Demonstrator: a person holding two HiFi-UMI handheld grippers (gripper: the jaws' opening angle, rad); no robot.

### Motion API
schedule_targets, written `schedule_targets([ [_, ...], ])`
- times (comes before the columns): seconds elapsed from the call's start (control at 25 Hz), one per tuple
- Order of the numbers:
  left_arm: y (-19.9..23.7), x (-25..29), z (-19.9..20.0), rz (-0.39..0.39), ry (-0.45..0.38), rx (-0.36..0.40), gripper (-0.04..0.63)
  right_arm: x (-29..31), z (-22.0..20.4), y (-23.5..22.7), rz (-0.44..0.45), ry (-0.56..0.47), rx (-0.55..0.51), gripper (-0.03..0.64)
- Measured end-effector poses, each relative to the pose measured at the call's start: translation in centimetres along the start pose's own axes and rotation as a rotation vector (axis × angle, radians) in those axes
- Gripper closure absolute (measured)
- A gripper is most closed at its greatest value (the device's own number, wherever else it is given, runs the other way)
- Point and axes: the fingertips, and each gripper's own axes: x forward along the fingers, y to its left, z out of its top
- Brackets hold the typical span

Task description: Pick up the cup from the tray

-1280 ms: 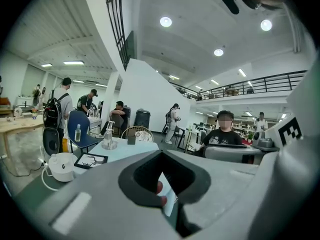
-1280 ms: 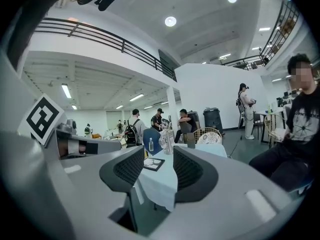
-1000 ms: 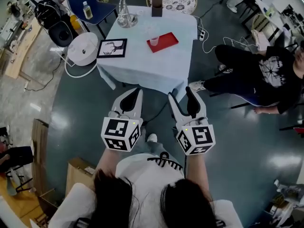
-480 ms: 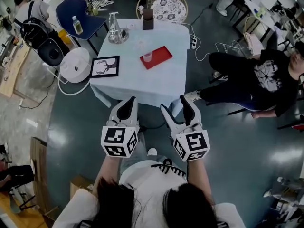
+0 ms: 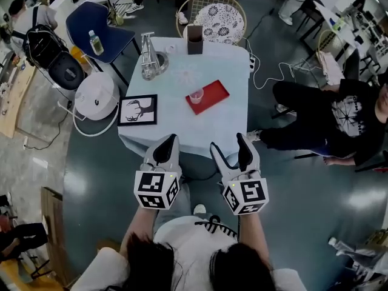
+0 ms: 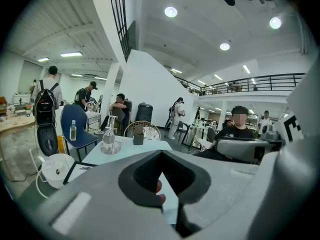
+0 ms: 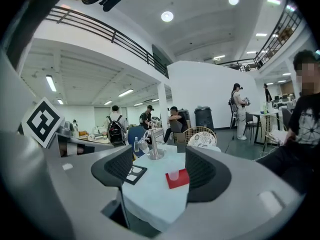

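Out on the worktop (image 5: 182, 129), the cup (image 5: 196, 95) stands upright on the left end of the red tray (image 5: 215, 93), and we're well short of it. Our left claw (image 5: 168, 143) has its tips together, nothing caught in it. Our right claw (image 5: 230, 145) has just been opening, and its jaws stand wide apart and empty, with cup and tray showing far off through the gap. Both claws hover off the worktop's near edge.
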Motion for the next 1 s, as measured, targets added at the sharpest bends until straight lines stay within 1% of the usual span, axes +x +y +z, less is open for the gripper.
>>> schedule_targets([
  [0.16,2.9,3.1,1.0,0.010,0.024,0.007,0.595,3.7,0.4,0.1,-0.025,0.037,-0.025,0.276],
  [0.32,4.6,5.9,2.3,-0.045,0.048,0.030,0.595,7.7,1.0,-0.2,-0.070,0.060,0.009,0.268],
  [0.44,5.9,7.5,2.9,-0.054,0.054,0.030,0.595,10.2,1.0,-0.4,-0.086,0.085,-0.001,0.265],
  [0.68,8.4,10.9,3.7,-0.049,0.053,0.045,0.595,14.8,0.5,-0.6,-0.080,0.136,-0.049,0.255],
  [0.84,8.8,12.3,3.1,-0.085,0.091,0.045,0.595,16.5,-0.4,-0.7,-0.073,0.156,-0.028,0.241],
  [1.0,9.5,13.6,3.1,-0.074,0.108,0.042,0.595,17.9,-0.7,-1.0,-0.060,0.167,-0.026,0.229],
])
